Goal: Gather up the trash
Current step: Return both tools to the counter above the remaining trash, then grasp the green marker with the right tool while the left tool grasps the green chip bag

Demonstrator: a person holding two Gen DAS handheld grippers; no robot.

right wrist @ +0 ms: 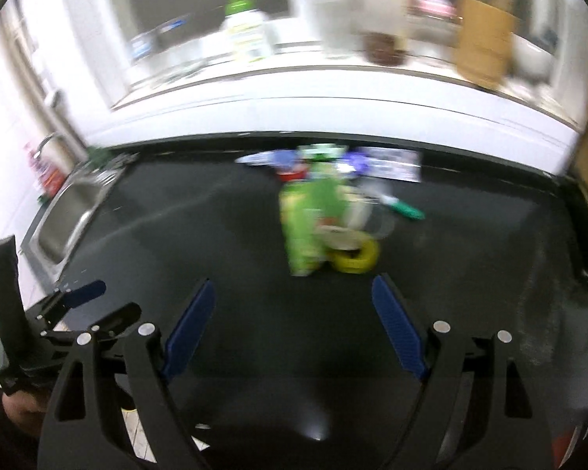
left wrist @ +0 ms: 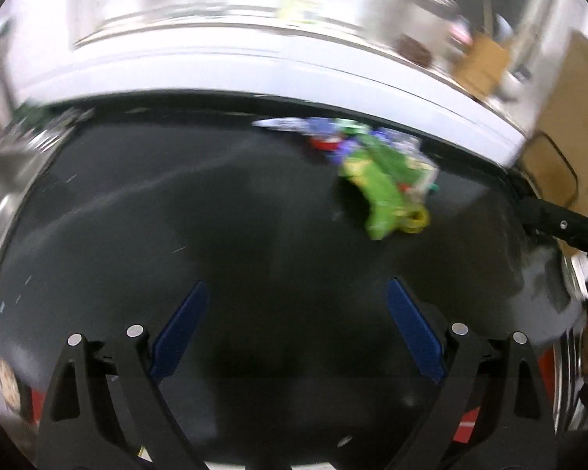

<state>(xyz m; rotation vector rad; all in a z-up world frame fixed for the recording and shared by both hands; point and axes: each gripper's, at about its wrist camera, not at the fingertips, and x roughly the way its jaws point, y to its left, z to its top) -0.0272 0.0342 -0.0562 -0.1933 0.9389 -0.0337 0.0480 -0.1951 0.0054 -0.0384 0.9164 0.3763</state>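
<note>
Risk: w/ both grippers, left gripper (left wrist: pixel 296 327) and right gripper (right wrist: pixel 292 327), gaping empty, I could scatter the blurred trash pile (right wrist: pixel 321 215) approaching fast.

On the matte black countertop (right wrist: pixel 176 235), a crumpled bright green wrapper (right wrist: pixel 307 219) touches a yellow tape ring (right wrist: pixel 356 258), with a red-and-blue printed wrapper heap (right wrist: pixel 294 164) behind them.
</note>
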